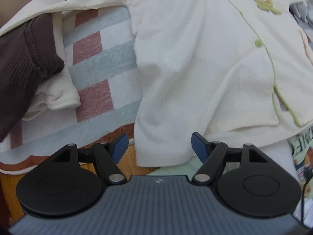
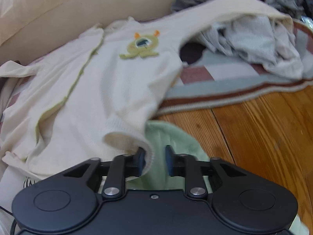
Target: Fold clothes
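A cream baby cardigan [image 1: 195, 58] with green trim, a green button [image 1: 258, 42] and a green monster patch [image 2: 140, 47] lies spread on a checked blanket [image 1: 93, 66]. My left gripper [image 1: 159, 140] hangs open just above the cardigan's lower hem, with nothing between its fingers. In the right wrist view, my right gripper [image 2: 155, 153] has its jaws only a narrow gap apart. The cardigan's rolled hem corner [image 2: 127, 139] lies in that gap against the left pad [image 2: 141, 159]. A pale green cloth [image 2: 176, 137] shows through the rest of the gap.
A brown knit garment [image 1: 23, 62] lies on the blanket at the left, over a cream sleeve [image 1: 62, 98]. A heap of grey and cream clothes [image 2: 254, 39] sits at the far right. Wooden floor [image 2: 264, 137] borders the blanket. A beige cushion [image 2: 58, 9] rises behind.
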`<state>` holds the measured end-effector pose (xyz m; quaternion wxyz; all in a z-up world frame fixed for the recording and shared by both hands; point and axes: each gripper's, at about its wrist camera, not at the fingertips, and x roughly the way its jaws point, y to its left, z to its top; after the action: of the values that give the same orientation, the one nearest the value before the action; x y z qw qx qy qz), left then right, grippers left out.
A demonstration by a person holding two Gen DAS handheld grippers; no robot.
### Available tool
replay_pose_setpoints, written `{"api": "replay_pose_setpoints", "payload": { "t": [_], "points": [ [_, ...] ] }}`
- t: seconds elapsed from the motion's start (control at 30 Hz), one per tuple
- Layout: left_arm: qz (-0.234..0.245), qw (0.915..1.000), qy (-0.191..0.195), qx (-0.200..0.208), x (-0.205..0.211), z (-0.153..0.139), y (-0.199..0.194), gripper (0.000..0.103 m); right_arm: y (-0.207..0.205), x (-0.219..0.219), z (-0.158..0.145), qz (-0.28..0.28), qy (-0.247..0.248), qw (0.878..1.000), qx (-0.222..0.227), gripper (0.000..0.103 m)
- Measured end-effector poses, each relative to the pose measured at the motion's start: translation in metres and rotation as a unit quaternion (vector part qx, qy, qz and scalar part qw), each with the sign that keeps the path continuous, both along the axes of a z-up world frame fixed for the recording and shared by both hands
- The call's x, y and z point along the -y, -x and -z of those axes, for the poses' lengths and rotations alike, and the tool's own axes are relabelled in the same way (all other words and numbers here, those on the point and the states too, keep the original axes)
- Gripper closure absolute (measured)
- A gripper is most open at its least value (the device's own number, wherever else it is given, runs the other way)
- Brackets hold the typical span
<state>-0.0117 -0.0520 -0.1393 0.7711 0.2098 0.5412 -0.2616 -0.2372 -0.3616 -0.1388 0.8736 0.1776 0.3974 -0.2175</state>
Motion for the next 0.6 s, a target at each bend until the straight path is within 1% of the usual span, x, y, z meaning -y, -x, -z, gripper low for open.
{"api": "replay_pose_setpoints", "payload": {
  "t": [0.07,0.17,0.2,0.27,0.33,0.4,0.5,0.57,0.6],
  "points": [
    [-0.007,0.9998,0.018,-0.006,0.0,0.0,-0.003,0.032,-0.002,0.001,-0.009,0.002,0.001,1.0,0.029,0.099],
    [-0.018,0.9995,0.026,0.005,-0.001,-0.007,-0.008,0.032,0.011,0.007,-0.044,0.042,0.018,0.997,0.066,0.099],
    [-0.021,0.9994,0.026,0.009,-0.001,-0.011,-0.011,0.032,0.018,0.009,-0.054,0.056,0.024,0.996,0.066,0.1],
    [-0.023,0.9991,0.031,0.018,-0.003,-0.018,-0.013,0.032,0.029,0.012,-0.058,0.067,0.034,0.996,0.04,0.1],
    [-0.024,0.9987,0.041,0.018,-0.006,-0.019,-0.015,0.032,0.032,0.018,-0.041,0.082,0.021,0.996,0.003,0.1],
    [-0.028,0.9984,0.047,0.012,-0.009,-0.015,-0.017,0.032,0.031,0.023,-0.017,0.109,-0.015,0.994,-0.029,0.1],
    [-0.044,0.9971,0.062,-0.004,-0.015,-0.006,-0.02,0.032,0.026,0.026,0.005,0.136,-0.057,0.988,-0.041,0.099],
    [-0.049,0.9964,0.069,-0.009,-0.019,-0.002,-0.021,0.032,0.021,0.03,0.007,0.141,-0.073,0.986,-0.043,0.099],
    [-0.048,0.9966,0.066,-0.012,-0.021,0.001,-0.021,0.032,0.019,0.033,0.007,0.143,-0.081,0.985,-0.044,0.098]
  ]
}}
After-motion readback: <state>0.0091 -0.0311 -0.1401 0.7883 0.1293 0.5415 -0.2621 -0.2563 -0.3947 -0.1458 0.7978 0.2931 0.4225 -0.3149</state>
